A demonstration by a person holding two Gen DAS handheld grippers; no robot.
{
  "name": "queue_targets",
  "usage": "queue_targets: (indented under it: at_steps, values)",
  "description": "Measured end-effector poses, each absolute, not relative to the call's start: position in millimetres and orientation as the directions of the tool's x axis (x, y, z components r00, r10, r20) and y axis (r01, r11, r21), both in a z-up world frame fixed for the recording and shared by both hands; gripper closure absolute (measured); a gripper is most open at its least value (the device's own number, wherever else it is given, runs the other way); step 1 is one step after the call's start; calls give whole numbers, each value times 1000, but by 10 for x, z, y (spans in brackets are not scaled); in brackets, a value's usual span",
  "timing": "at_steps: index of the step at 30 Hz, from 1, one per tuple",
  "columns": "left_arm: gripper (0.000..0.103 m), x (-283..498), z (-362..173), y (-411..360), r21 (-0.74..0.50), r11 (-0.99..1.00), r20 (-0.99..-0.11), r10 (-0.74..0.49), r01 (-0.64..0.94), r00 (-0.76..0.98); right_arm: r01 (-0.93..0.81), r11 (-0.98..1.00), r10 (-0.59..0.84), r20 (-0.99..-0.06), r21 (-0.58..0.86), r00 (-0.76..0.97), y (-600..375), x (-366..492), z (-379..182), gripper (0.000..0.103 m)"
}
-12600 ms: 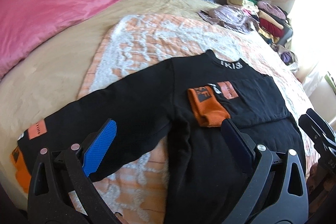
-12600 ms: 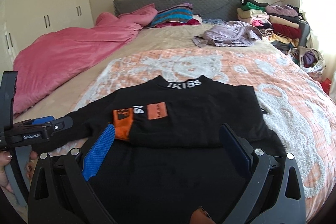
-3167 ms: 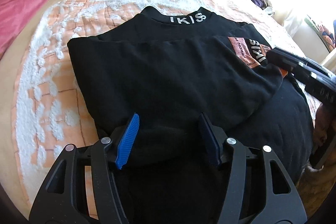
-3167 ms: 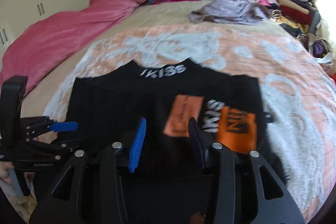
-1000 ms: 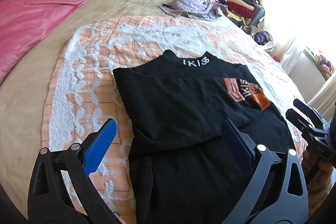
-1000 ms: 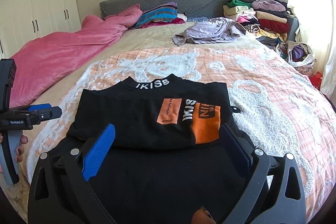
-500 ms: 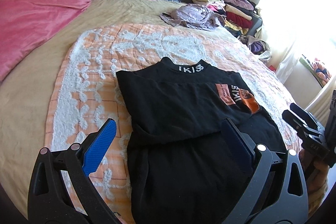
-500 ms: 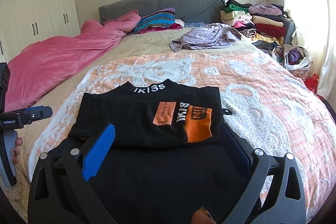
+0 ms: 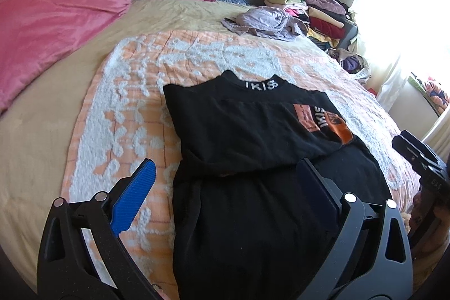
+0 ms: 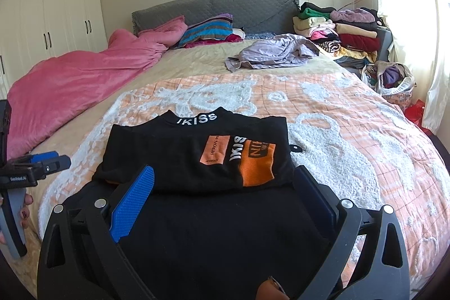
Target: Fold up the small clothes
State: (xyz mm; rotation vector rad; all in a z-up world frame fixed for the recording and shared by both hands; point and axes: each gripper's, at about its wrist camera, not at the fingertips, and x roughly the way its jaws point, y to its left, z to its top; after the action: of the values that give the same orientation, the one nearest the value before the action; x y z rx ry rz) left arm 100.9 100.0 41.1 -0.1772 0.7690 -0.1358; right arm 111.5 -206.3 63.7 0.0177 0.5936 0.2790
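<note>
The black sweatshirt (image 10: 197, 159) is soft and floppy; both spread, empty grippers (image 9: 225, 184) (image 10: 225, 187) should pinch its bottom hem corners.

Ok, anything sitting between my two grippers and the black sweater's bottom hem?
Nothing visible. The black sweater lies flat on the orange blanket, its lower half directly under the open left gripper and right gripper.

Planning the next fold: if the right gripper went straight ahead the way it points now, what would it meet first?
Most likely the black sweatshirt: the right gripper stands open just above its lower part, aimed at the folded-over sleeves. Depth is unclear, so it might skim over them.
</note>
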Motion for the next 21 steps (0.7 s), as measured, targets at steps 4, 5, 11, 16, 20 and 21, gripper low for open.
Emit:
queue_targets:
  at_steps: [4, 5, 11, 16, 20, 21]
  values:
    - [10, 926, 310, 1026, -219, 975, -692, -186, 43, 698, -257, 962, 265, -557, 95, 787, -2102, 1080, 624, 5]
    - [10, 911, 291, 1028, -217, 975, -695, -184, 41, 695, -257, 962, 265, -559, 95, 786, -2104, 1079, 617, 5]
    - [10, 815, 147, 1063, -193, 981, -717, -150, 12, 681, -256, 962, 264, -563, 94, 783, -2143, 1046, 591, 5]
    - [10, 744, 61, 1115, -209, 978, -727, -145, -15, 671, -251, 964, 257, -571, 92, 779, -2223, 987, 542, 5]
    - [10, 691, -19, 1163, -221, 974, -737, -138, -43, 662, -245, 965, 251, -576, 89, 778, -2285, 952, 522, 5]
    - [10, 677, -29, 1167, -222, 974, -738, -138, -45, 660, -243, 966, 249, -578, 89, 777, -2299, 946, 518, 5]
